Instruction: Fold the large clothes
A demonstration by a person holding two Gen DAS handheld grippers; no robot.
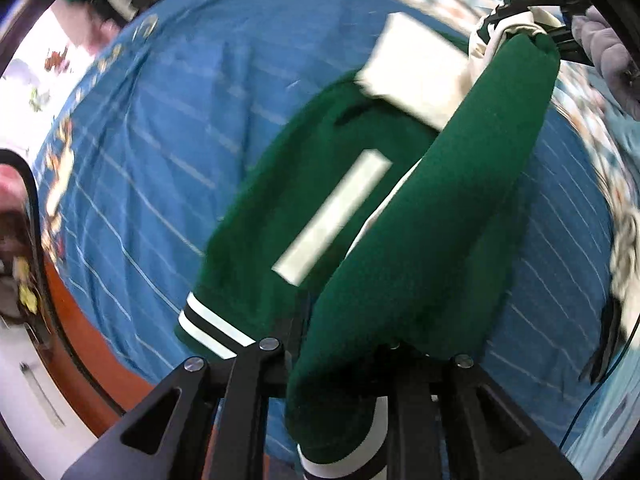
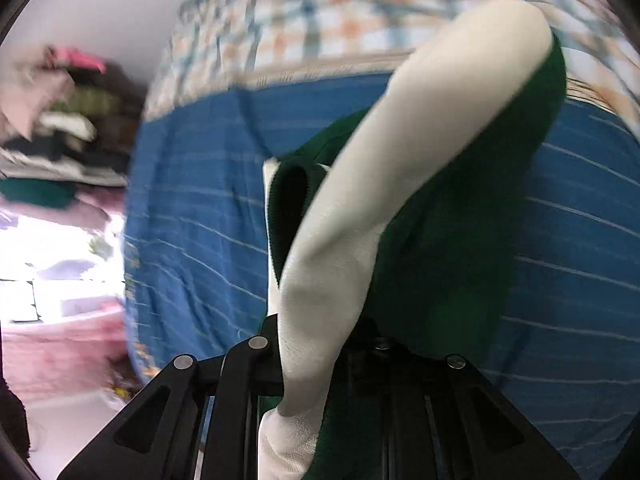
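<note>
The dark green fleece jacket (image 1: 420, 240) has cream-white sleeves and black-and-white striped cuffs; the blue bedsheet (image 1: 160, 160) carries thin pale stripes; the blanket (image 2: 320, 12) is orange-and-blue checked.

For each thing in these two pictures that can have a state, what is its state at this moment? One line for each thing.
Green jacket: lifted by one edge, the rest lying on the bed, partly folded over.
White sleeve: raised, hanging from the right gripper.
Left gripper: shut on the jacket's green hem.
Right gripper: shut on the jacket near the white sleeve.
Blue striped sheet: spread on the bed, slightly wrinkled.
Checked blanket: lying at the far end of the bed.
</note>
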